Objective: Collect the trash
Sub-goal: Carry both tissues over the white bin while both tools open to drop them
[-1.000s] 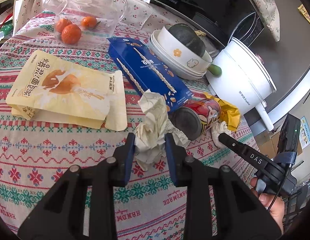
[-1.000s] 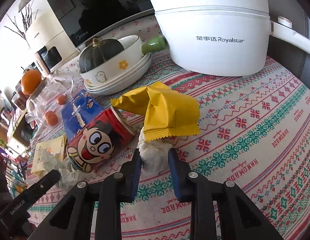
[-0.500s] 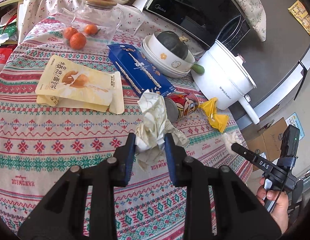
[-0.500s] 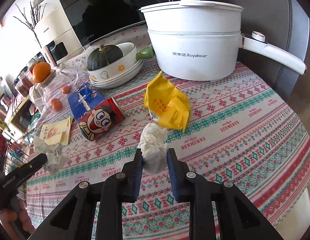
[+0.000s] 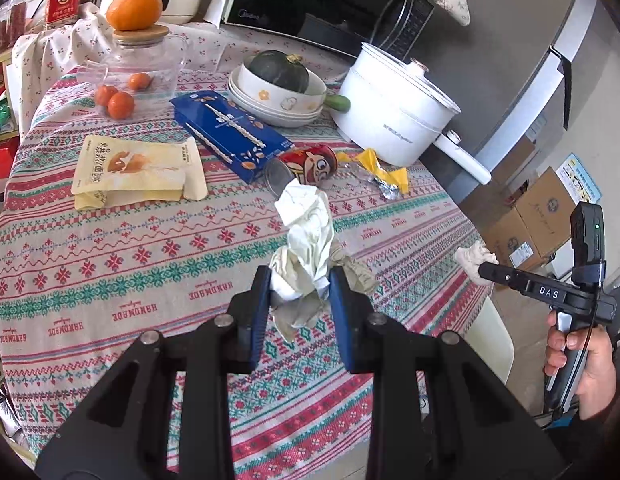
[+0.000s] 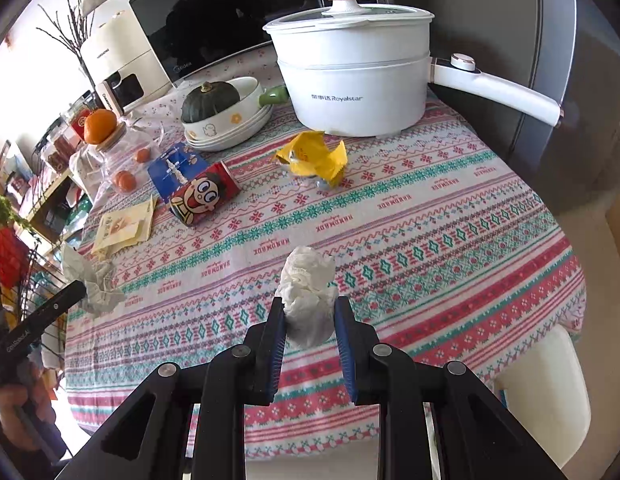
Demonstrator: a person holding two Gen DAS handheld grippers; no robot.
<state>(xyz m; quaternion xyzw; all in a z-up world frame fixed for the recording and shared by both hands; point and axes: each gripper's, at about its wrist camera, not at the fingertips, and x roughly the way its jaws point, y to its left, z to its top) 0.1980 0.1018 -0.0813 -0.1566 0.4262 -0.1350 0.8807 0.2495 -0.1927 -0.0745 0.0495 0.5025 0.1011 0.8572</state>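
My left gripper (image 5: 297, 280) is shut on a large crumpled white tissue (image 5: 305, 236), held above the near part of the patterned tablecloth (image 5: 149, 264). My right gripper (image 6: 307, 312) is shut on a smaller white tissue ball (image 6: 307, 292), held above the table's near edge. The right gripper also shows in the left wrist view (image 5: 480, 264), off the table's right edge. The left gripper with its tissue shows in the right wrist view (image 6: 85, 286). On the table lie a red cartoon can (image 5: 310, 162) on its side and a crumpled yellow wrapper (image 5: 384, 170).
A blue snack box (image 5: 229, 134), a beige snack pouch (image 5: 133, 168), a glass jar with oranges (image 5: 137, 72), stacked bowls holding a green squash (image 5: 277, 88) and a white electric pot (image 5: 394, 120) stand on the table. Cardboard boxes (image 5: 538, 216) sit on the floor at right.
Both grippers have lifted their tissues off the table and pulled back toward the near edge. The can and yellow wrapper stayed on the table.
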